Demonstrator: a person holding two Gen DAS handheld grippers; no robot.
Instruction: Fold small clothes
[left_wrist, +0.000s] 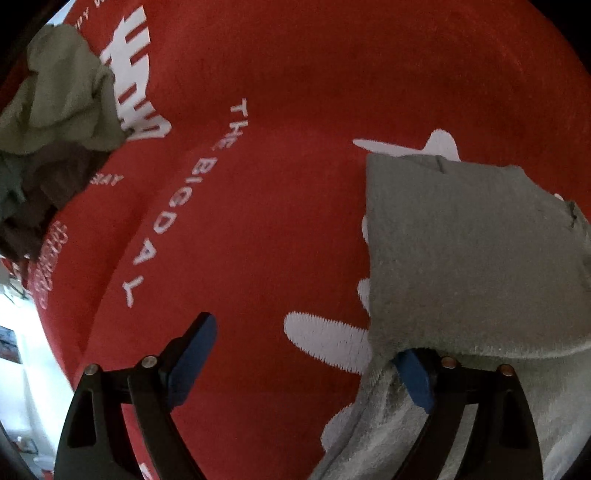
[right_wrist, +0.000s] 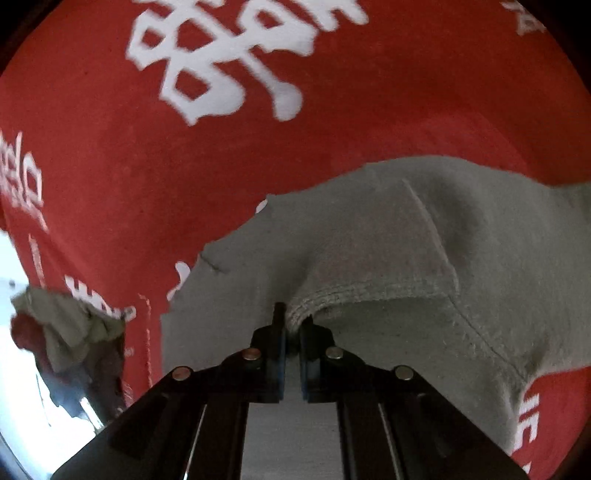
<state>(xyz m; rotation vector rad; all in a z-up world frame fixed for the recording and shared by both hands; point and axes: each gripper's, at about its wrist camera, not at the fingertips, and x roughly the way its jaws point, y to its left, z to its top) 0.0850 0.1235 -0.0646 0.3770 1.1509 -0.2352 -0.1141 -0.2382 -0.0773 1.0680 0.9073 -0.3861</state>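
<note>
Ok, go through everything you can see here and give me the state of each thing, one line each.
Grey terry-cloth garment: partly folded, hem pinched, lying on the cloth.
Right tongs: shut on the grey garment's hem.
Left tongs: open, one finger under the grey garment's edge.
Heap of olive and dark small clothes: crumpled, unfolded.
Red printed cloth: spread out, slightly creased.

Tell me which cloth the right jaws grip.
The grey garment, spread flat on the red cloth; the right gripper pinches its hem. The others lie crumpled in a pile.

You're looking at a red cloth (left_wrist: 295, 74) with white lettering, carrying a grey garment (left_wrist: 461, 258) and a crumpled clothes pile (left_wrist: 55, 110)
</note>
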